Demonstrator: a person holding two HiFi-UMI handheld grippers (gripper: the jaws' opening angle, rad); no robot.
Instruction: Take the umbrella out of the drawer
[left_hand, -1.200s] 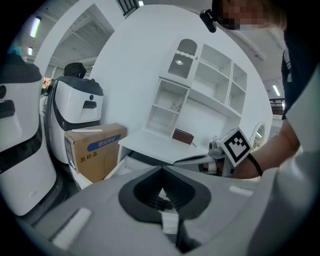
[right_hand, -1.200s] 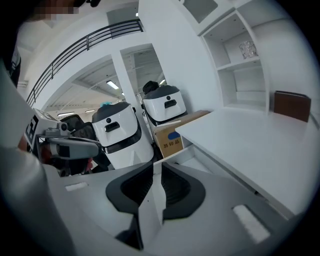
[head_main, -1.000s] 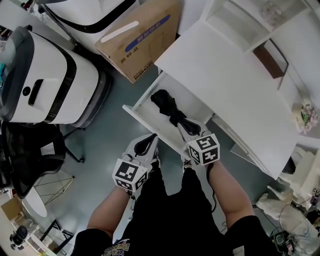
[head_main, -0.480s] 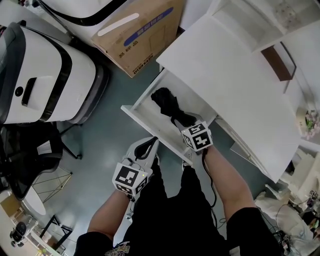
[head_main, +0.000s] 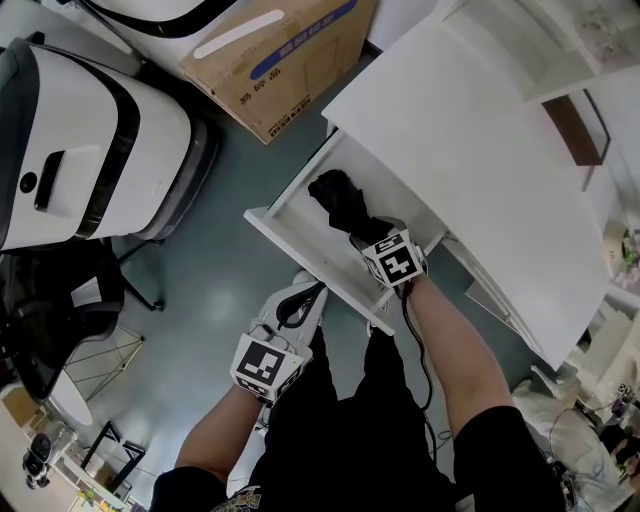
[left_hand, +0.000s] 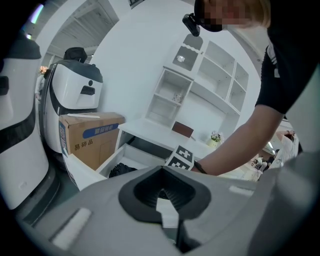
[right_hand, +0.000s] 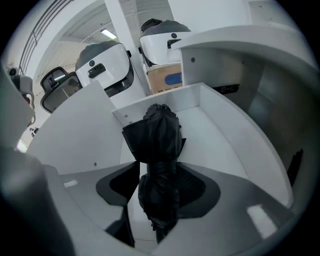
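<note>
1. Black folded umbrella (right_hand: 159, 135) lies in the open white drawer (right_hand: 225, 137), right between the right claw's (right_hand: 159, 172) jaws. Drawer walls flank the claw, and the desk (head_main: 480, 150) overhangs above.
2. Right claw: jaws apart, just been opening, not pinching. It points steeply down into the drawer.
3. Left claw (head_main: 303, 297): jaws together, empty, outside the drawer front, with a cardboard box (head_main: 280, 70) beyond.

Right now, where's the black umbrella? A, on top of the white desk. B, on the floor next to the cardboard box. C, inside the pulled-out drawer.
C: the black folded umbrella lies inside the pulled-out white drawer, lower than the desk top and off the floor.
</note>
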